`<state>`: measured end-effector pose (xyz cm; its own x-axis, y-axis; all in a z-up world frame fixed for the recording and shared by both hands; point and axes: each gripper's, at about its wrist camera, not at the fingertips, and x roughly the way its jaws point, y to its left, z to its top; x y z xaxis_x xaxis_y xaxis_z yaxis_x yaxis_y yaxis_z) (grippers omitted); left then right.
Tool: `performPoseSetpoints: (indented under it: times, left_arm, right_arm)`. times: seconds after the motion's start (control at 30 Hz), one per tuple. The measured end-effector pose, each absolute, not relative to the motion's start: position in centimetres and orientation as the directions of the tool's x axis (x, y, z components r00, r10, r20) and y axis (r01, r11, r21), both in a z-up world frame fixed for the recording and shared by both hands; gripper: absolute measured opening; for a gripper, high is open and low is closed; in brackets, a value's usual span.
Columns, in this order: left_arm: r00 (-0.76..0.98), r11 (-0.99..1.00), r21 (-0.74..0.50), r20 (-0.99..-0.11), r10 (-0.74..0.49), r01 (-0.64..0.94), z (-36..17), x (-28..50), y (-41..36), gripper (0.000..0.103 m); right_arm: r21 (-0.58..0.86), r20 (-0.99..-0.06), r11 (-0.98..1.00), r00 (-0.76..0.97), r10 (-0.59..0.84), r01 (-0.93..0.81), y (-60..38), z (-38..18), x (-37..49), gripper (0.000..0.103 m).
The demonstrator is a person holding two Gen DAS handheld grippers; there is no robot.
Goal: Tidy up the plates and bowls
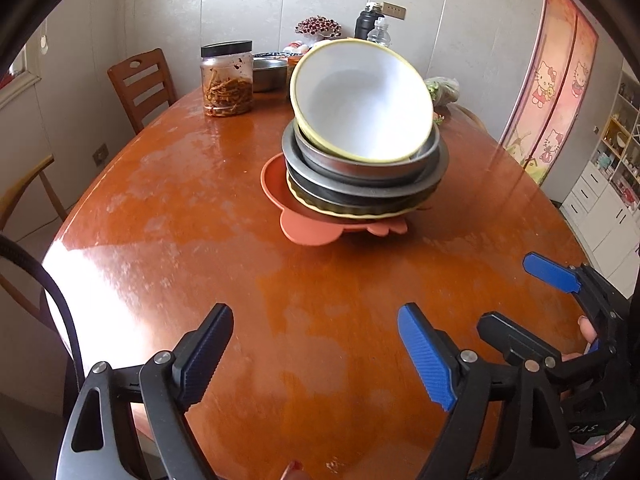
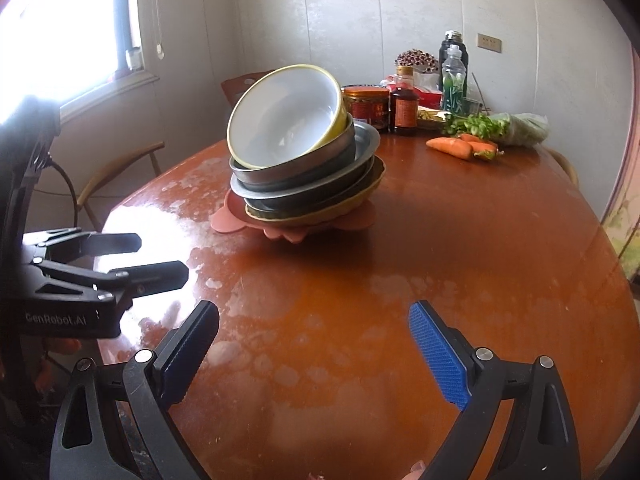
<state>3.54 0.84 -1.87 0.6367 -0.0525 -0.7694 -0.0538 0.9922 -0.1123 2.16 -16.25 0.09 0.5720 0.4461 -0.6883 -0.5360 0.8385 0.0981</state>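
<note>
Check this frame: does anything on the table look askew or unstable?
Yes. The white bowl topping the stack sits steeply tilted instead of nested level in the metal bowl beneath. The stack also rests off-centre on the pink plate. Nothing looks spilled or broken.

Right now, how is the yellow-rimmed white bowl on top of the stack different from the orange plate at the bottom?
The white bowl is deep and sits tilted; the orange plate is shallow and lies flat on the table. The white bowl has a plain round yellow rim; the orange plate has rounded ear-like tabs. Both belong to one stack.
</note>
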Motion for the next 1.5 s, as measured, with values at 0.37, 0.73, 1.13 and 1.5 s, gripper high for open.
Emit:
performPoseSetpoints:
  times: [0.37, 0.73, 1.13, 1.5]
  left_arm:
    - [0.633, 0.993, -0.105, -0.772, -0.049, -0.052, -2.5, 2.0, -0.4, 0.085]
    - [0.629, 0.991, -0.107, -0.777, -0.036, -0.075, -3.5, 1.1, -0.3, 0.085]
    - [0.618, 0.992, -0.103, -0.785, -0.039, -0.069, -4.2, 0.7, -0.7, 0.085]
    - [0.62, 0.992, -0.105, -0.784, -0.038, -0.071, -4.0, 0.6, -0.6, 0.085]
  right_arm:
    - [0.098, -0.684, 0.862, 0.596, 0.421, -0.497, -17.2, -0.6, 0.8, 0.097]
    - [0.114, -0.676, 0.867, 0.602, 0.425, -0.485, -17.3, -0.6, 0.0, 0.098]
    - [0.114, -0.673, 0.872, 0.609, 0.42, -0.475, -17.4, -0.9, -0.4, 0.098]
    - [0.12, -0.663, 0.878, 0.621, 0.418, -0.463, -17.8, -0.6, -0.4, 0.098]
